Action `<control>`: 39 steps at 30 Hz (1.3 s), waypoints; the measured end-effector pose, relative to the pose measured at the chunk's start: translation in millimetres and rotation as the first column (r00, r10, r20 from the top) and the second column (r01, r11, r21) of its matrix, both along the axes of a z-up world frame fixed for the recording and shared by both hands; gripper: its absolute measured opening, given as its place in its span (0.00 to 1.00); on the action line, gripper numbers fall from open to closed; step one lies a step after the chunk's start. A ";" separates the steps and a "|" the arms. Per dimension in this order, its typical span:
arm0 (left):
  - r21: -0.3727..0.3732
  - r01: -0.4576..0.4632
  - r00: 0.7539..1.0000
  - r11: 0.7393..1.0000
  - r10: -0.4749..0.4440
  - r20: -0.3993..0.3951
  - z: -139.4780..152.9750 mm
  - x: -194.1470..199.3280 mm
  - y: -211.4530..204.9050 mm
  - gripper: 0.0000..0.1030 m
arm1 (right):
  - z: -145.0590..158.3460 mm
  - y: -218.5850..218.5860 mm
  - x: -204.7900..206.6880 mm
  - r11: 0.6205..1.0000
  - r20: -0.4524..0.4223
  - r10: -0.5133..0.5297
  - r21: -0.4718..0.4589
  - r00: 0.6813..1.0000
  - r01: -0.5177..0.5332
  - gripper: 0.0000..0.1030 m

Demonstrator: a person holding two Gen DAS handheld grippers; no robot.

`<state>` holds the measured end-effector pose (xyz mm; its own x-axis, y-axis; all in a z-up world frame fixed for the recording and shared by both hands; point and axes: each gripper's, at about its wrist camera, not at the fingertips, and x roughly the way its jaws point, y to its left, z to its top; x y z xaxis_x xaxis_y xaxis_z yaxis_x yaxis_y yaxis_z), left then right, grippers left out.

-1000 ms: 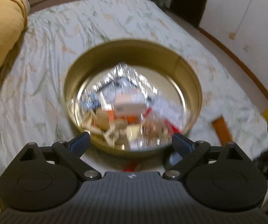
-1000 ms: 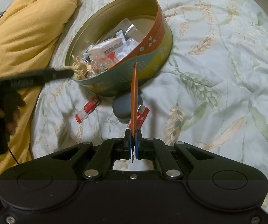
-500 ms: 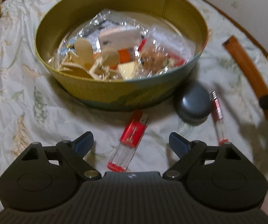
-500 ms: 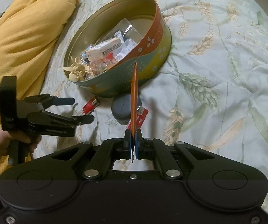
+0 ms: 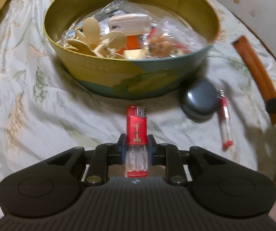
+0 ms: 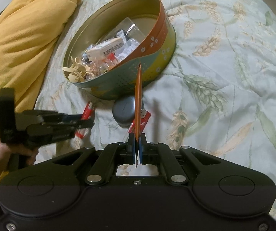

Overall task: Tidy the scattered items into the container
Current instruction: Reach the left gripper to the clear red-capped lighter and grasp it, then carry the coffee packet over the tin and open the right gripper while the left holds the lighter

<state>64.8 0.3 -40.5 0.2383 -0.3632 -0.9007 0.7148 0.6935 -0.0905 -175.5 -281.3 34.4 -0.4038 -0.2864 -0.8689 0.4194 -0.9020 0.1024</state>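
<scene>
Tin (image 5: 103,77) on the bed (image 5: 22,105) already holds many items, while the left tool (image 5: 136,146), its jaws just closing, pinches a lighter (image 5: 136,129), the right tool (image 6: 137,150) pinches an orange packet (image 6: 138,96), and a round case (image 5: 199,100) and second lighter (image 5: 225,121) remain outside.

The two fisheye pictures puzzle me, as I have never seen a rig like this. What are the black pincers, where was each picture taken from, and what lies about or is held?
No robot here: a person holds a two-finger gripper in each hand, and a camera on each looks along its fingers.

Left camera: the left gripper has just closed its jaws on a red lighter lying on the floral bedspread.

Right camera: the right gripper is shut on a thin orange packet, seen edge-on.

Ahead sits a round tin, already holding small items. Beside it lie a dark round case and a second lighter.
</scene>
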 end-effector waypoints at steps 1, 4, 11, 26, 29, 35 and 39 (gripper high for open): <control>-0.022 -0.016 1.000 1.000 0.016 -0.007 3.6 -4.7 3.3 0.24 | 0.1 0.3 0.1 1.000 -0.001 0.000 -0.001 1.000 0.000 0.04; -0.081 -0.062 0.998 0.995 0.059 -0.039 14.8 -22.1 11.9 0.24 | -0.3 0.0 0.5 1.000 -0.007 -0.002 0.004 1.000 0.002 0.04; -0.154 -0.168 0.983 0.974 0.154 -0.097 26.5 -51.5 18.6 0.24 | -4.1 -1.6 0.9 0.999 -0.021 -0.005 0.034 1.000 0.006 0.04; -0.278 -0.232 0.972 0.932 0.232 -0.036 27.3 -71.0 22.1 0.24 | 13.0 -10.8 12.9 0.992 -0.109 0.004 0.122 0.994 0.009 0.04; -0.285 -0.262 0.965 0.922 0.257 -0.055 23.9 -68.6 23.5 0.24 | 30.3 -16.5 7.9 0.993 -0.131 0.000 0.113 0.991 0.015 0.04; -0.336 -0.223 0.975 0.915 0.208 -0.079 31.6 -69.8 18.6 0.24 | 66.8 -49.1 -9.7 0.991 -0.187 0.041 0.136 0.982 -0.016 0.04; -0.324 -0.210 0.978 0.922 0.196 -0.079 31.3 -68.9 17.8 0.24 | 80.3 -78.9 -22.3 0.987 -0.213 0.073 0.159 0.974 -0.039 0.04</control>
<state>-4.1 18.1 -9.2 0.3011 -0.5883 -0.7505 0.5519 0.7493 -0.3659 -197.8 -360.2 114.7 -0.5750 -0.1850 -0.7970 0.4667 -0.8742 -0.1338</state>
